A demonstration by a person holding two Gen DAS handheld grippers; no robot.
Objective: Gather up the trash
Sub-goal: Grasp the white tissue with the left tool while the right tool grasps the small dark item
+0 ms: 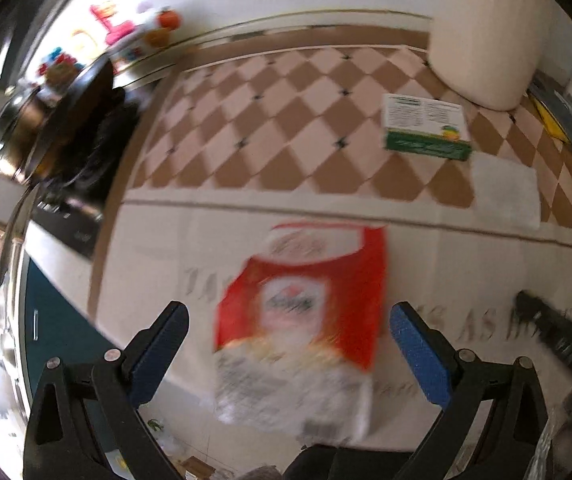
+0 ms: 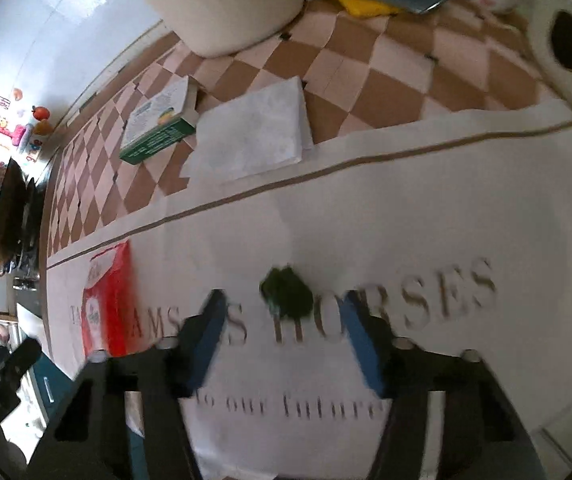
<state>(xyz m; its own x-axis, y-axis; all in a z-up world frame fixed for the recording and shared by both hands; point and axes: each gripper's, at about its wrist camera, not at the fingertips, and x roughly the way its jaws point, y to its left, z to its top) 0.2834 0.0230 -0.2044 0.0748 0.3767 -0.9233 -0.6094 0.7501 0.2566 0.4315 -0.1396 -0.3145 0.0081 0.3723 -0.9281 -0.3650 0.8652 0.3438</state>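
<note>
Hovering over a white printed paper sheet (image 1: pixel 445 264) that covers the near part of the desk (image 1: pixel 270 128), both grippers point steeply downward.

Left: the left gripper (image 1: pixel 289 344) has its blue-padded fingers (image 1: pixel 156 356) wide apart, touching nothing. A red-and-white flattened plastic food wrapper (image 1: pixel 301 320) lies on the sheet directly ahead, between the finger lines. Its long axis appears to run away from the camera, roughly parallel to the fingers, so the fingers straddle its short width. The left hand is judged the nearer one for this item.

Centre: in the right wrist view the same wrapper sits far to the left of the right gripper (image 2: pixel 282 336), well apart from it.

Right: the right gripper's fingers (image 2: pixel 359 344) stand partly apart with nothing pressed between them. A small dark green crumpled scrap (image 2: pixel 286 292) rests on the printed lettering just beyond the fingertips, about midway between them; blur hides its exact shape. The right hand is judged nearer to it.

Beyond, on the brown-and-pink checkered cloth, a green-and-white cardboard box (image 2: pixel 158 128) and a white folded paper napkin (image 2: pixel 254 136) lie just beside each other.
</note>
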